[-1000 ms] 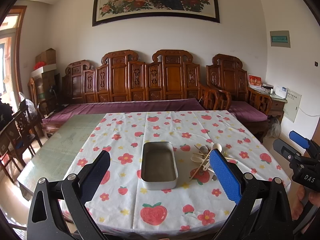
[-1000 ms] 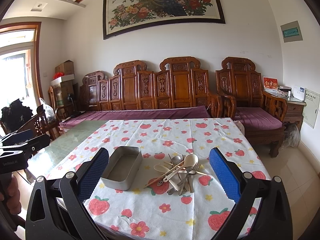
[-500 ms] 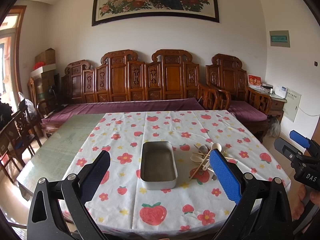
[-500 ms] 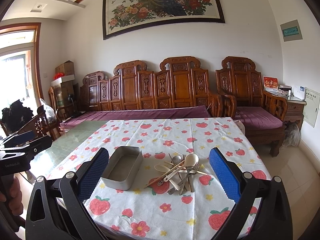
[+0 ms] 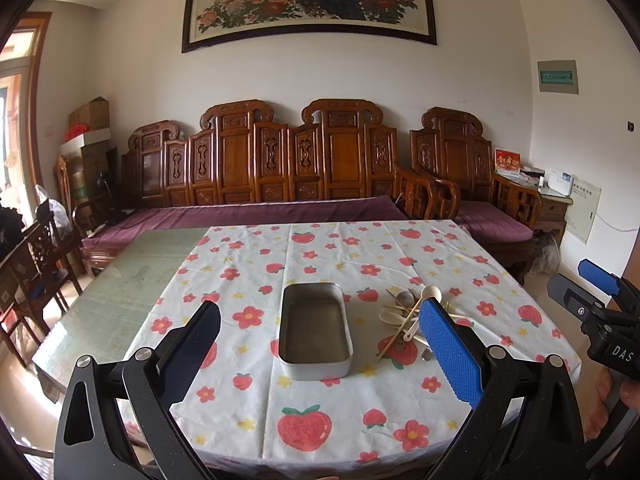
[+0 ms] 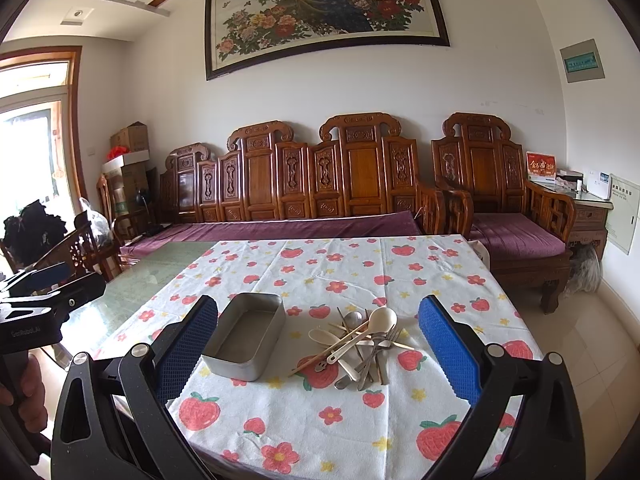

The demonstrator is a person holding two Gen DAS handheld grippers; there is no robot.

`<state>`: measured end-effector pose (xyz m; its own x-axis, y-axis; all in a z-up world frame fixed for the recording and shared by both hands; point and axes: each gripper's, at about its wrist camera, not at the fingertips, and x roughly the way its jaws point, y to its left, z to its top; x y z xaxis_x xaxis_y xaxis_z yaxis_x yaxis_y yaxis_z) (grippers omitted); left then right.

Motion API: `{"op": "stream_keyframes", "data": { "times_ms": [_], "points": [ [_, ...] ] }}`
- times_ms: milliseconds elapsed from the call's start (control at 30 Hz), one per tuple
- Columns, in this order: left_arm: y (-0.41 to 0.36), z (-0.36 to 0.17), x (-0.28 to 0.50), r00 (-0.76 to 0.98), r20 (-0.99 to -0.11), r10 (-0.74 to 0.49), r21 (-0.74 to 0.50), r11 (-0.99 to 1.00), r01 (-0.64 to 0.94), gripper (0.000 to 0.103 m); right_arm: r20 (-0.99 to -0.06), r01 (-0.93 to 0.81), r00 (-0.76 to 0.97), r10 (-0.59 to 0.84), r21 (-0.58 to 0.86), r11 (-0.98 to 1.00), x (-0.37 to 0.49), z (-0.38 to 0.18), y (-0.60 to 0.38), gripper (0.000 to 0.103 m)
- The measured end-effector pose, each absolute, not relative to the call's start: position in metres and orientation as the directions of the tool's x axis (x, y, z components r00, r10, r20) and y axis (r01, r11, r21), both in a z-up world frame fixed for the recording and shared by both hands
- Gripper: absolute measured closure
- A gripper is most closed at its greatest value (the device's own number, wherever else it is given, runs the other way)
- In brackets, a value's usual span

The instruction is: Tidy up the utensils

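Carved wooden sofa [image 5: 280,168] with purple cushions along the white wall, beneath a framed peacock painting [image 6: 324,8]. In front, tabletop [image 5: 132,280] partly covered by a white cloth [image 6: 360,264] printed with strawberries and flowers. Near the front middle of the cloth, an empty rectangular metal tin [image 5: 314,330], lying flat and open-topped. Just beside it, to its right and apart from it, a loose pile of utensils [image 6: 360,340]: metal spoons and forks, pale plastic spoons, wooden chopsticks, all crossed over one another. Largest pale spoon [image 6: 374,326] on top, bowl toward the sofa. Left gripper [image 5: 320,352] held above the near edge of the tabletop, jaws spread wide, nothing between them, tin framed in the gap. Right gripper [image 6: 320,348] likewise above the near edge, jaws spread wide and empty, pile and tin both framed between its blue pads [image 6: 450,356].
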<state>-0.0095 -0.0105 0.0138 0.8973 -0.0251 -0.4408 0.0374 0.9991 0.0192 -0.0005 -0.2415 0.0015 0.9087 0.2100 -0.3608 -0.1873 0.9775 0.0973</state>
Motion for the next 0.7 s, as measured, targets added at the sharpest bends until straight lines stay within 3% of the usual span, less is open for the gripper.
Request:
{"op": "stream_keyframes", "data": {
  "times_ms": [700],
  "points": [
    [-0.0133,0.013,-0.0103,0.898,-0.439,-0.025,0.02,0.999,0.037,0.007,-0.36,-0.187,0.909,0.211,0.099,0.977,-0.0019,0.0021,-0.2413,0.002]
  ]
}}
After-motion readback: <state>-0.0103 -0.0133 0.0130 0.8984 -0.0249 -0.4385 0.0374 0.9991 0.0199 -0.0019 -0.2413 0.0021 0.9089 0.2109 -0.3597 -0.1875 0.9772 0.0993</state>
